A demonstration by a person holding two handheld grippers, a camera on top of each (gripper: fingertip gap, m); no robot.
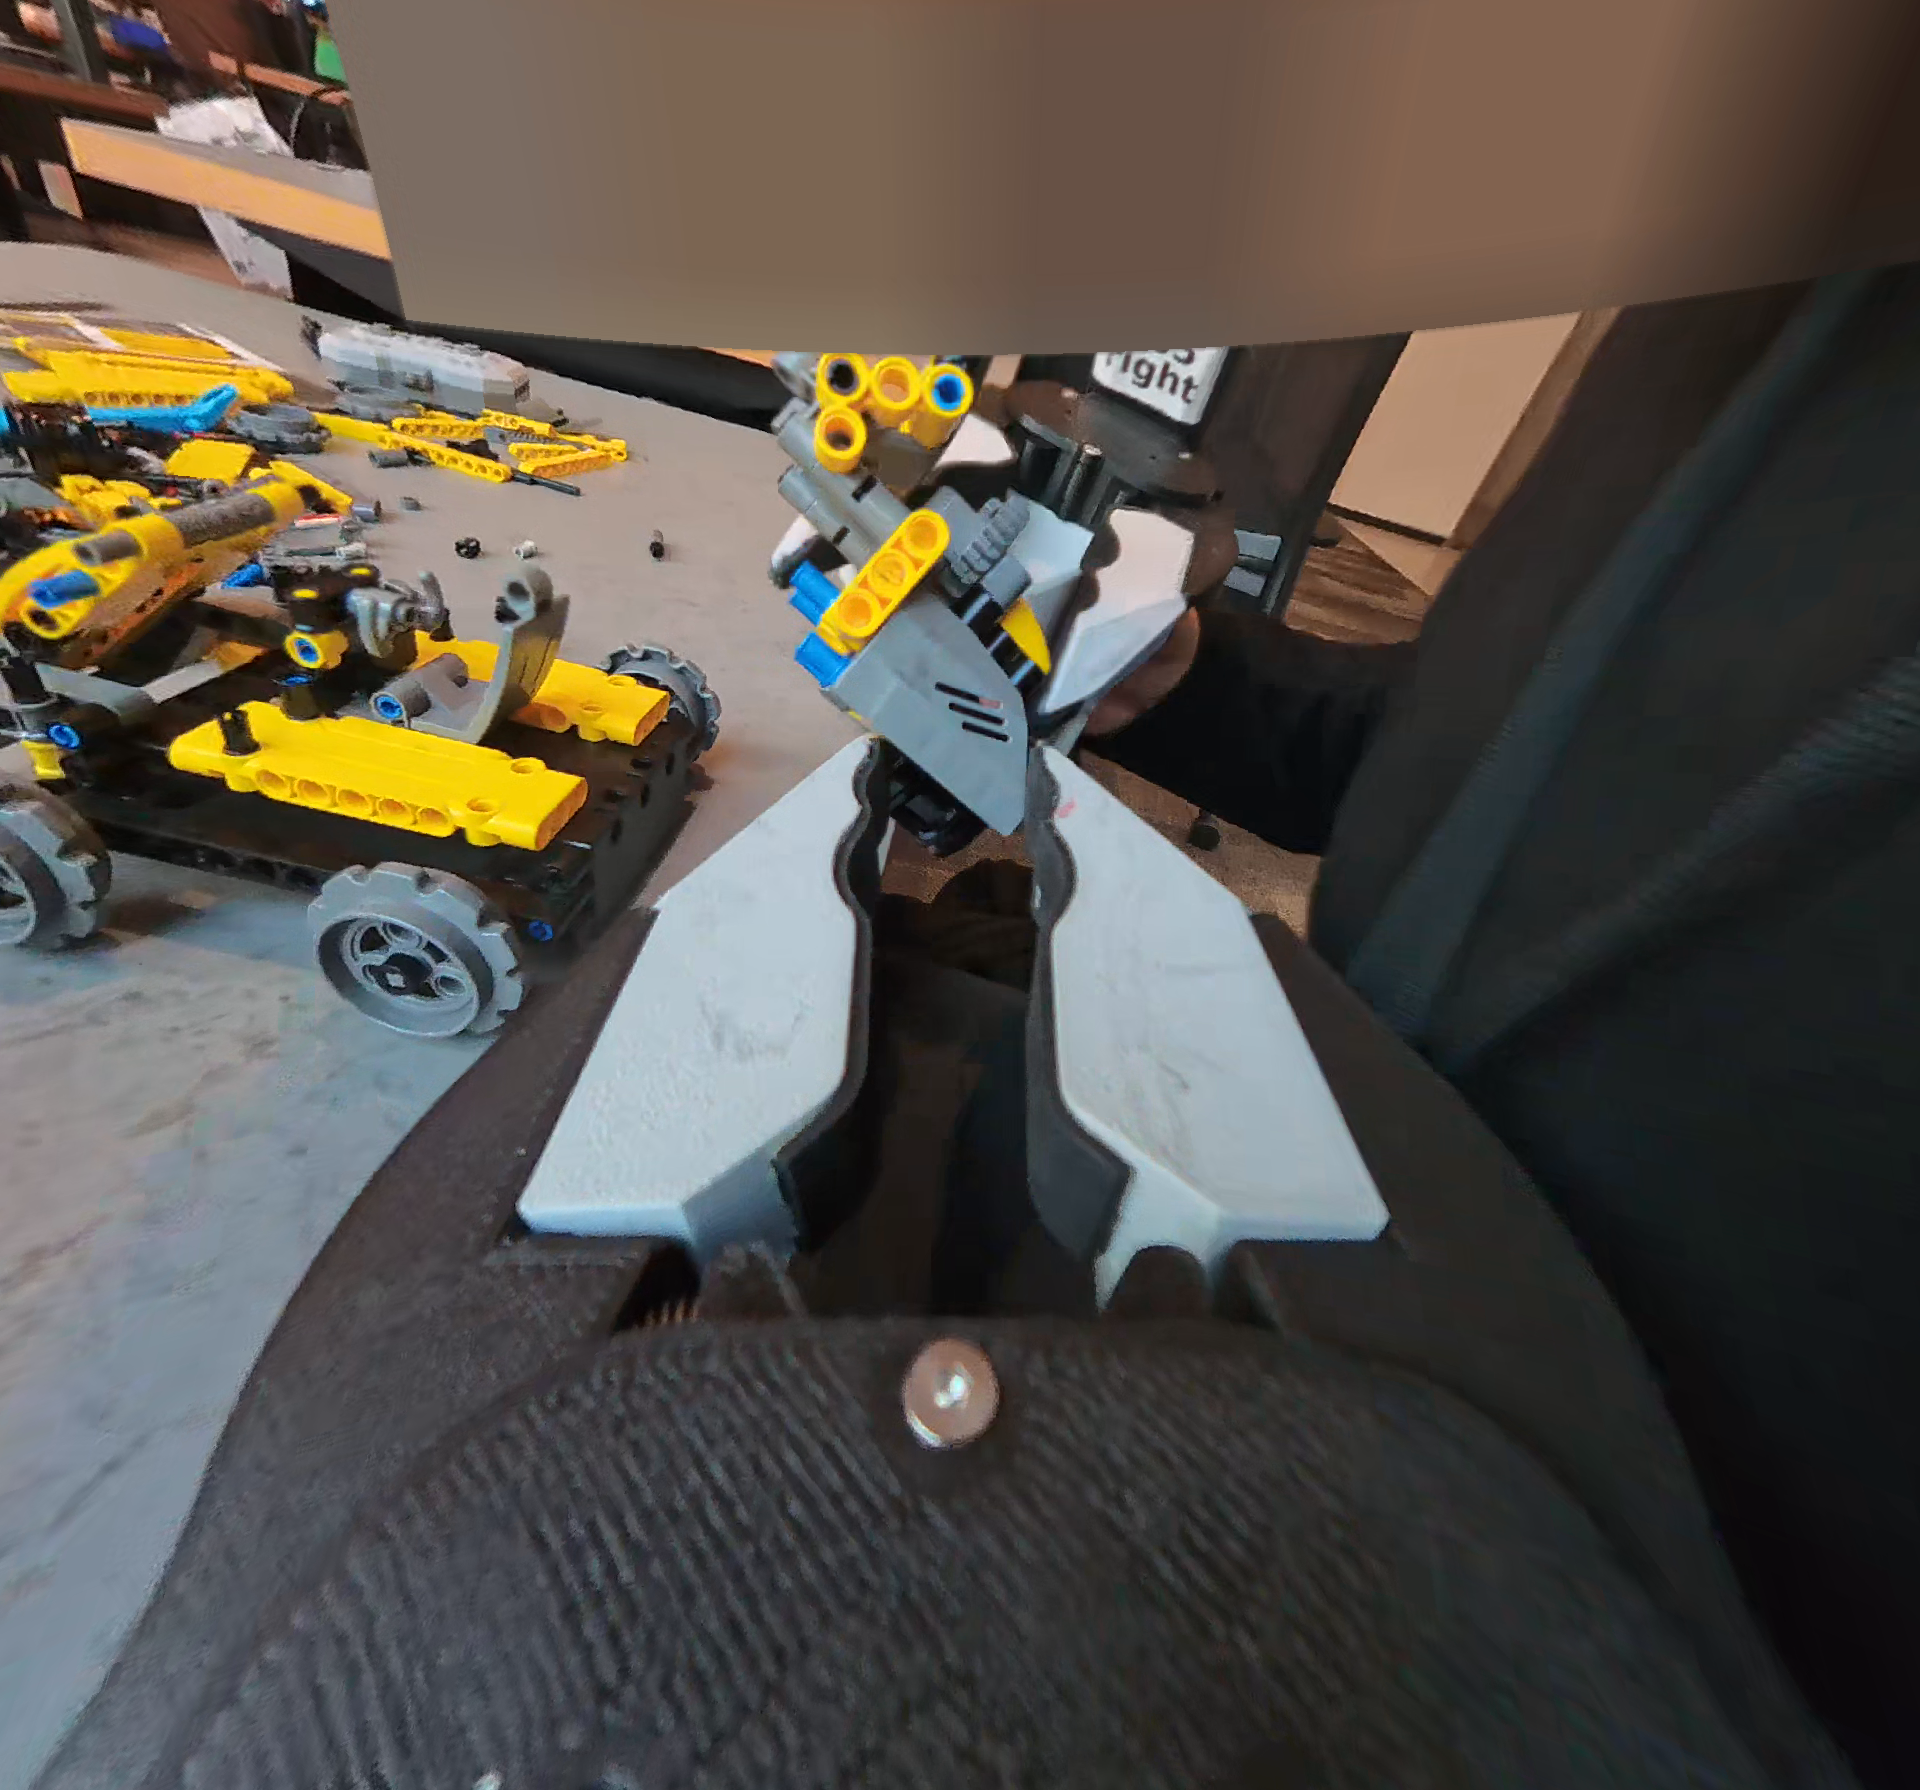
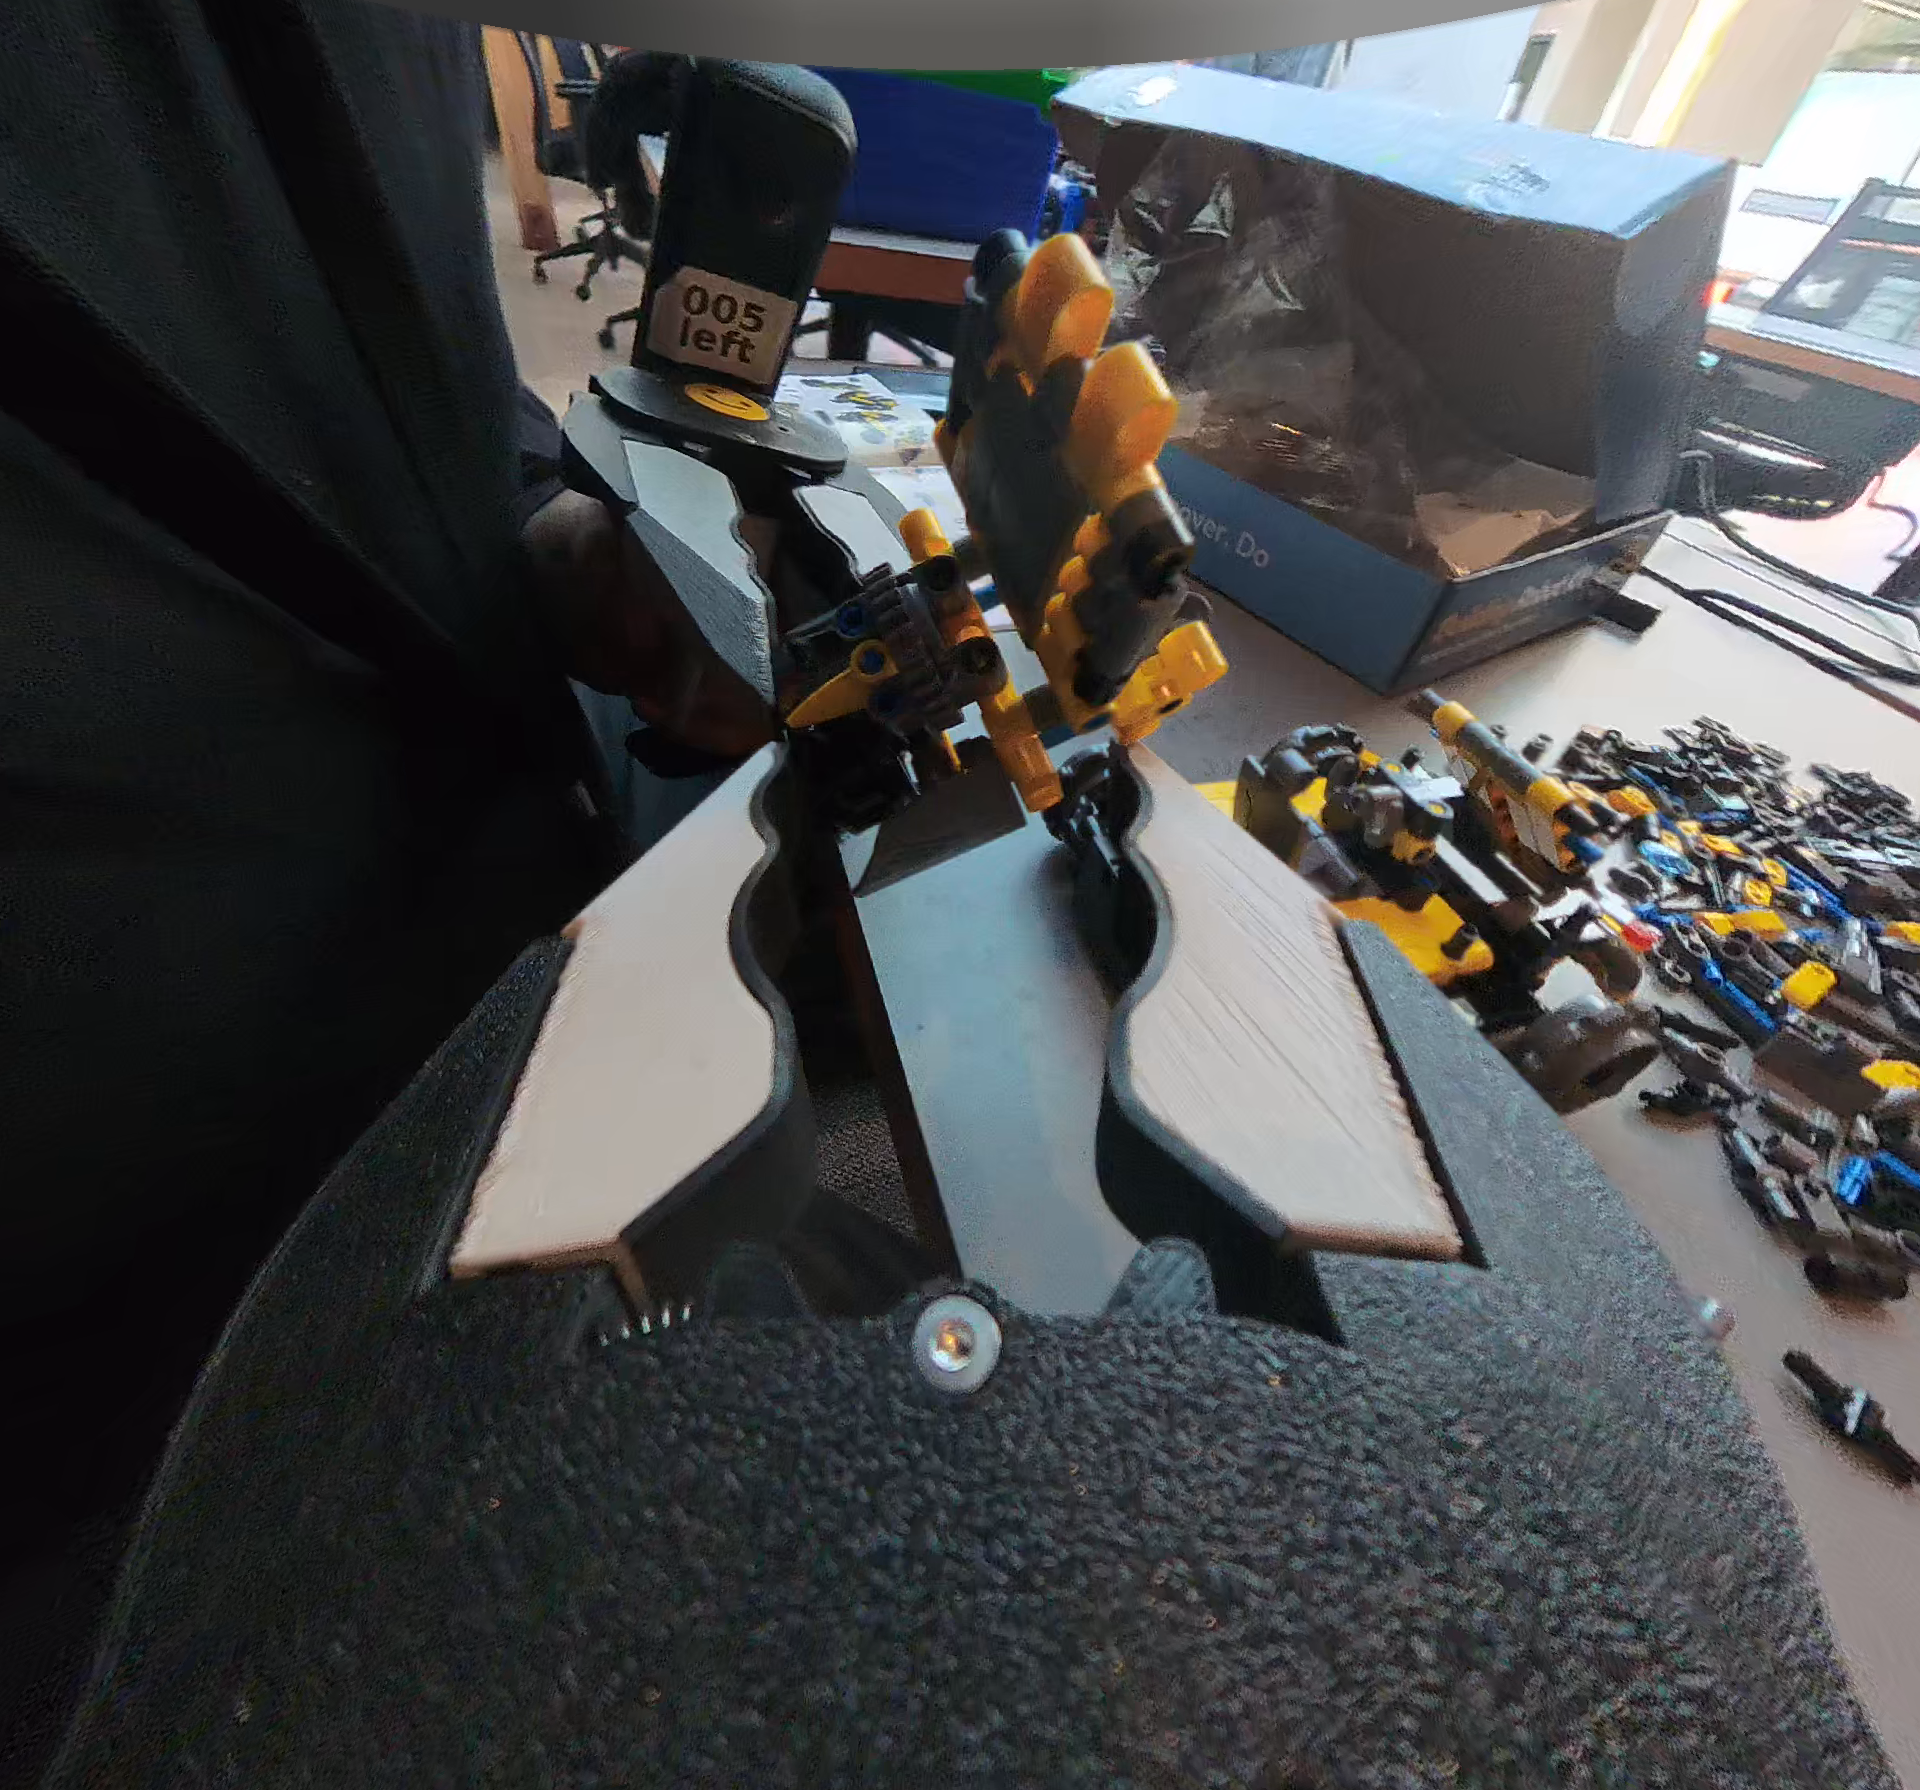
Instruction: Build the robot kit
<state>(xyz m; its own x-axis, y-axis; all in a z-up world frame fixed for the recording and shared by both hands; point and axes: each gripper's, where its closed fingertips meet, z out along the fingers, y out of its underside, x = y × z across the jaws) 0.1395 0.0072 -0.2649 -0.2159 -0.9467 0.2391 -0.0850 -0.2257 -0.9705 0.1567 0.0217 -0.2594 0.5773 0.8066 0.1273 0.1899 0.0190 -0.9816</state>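
A small brick assembly [image 1: 914, 597] of grey, yellow, blue and black parts is held in the air between both grippers. My left gripper [image 1: 951, 764] is shut on its lower grey panel. In the right wrist view the same assembly [image 2: 1049, 514] shows its yellow and black side. My right gripper [image 2: 956, 764] is shut on its dark lower part, with black pieces touching both fingers. The left gripper [image 2: 790, 577] shows there at the left, clamped on the assembly's gear end. The right gripper's white fingers [image 1: 1132, 597] show behind the assembly in the left wrist view.
A yellow and black wheeled chassis [image 1: 395, 795] stands on the grey table [image 1: 156, 1169], with loose yellow beams [image 1: 468, 441] behind it. A pile of small parts [image 2: 1745, 930], a partial build [image 2: 1382, 836] and an open blue box [image 2: 1403, 338] lie at the right. A person in dark clothing [image 2: 260, 597] is close by. My two grippers' fingertips are within a few centimetres of each other.
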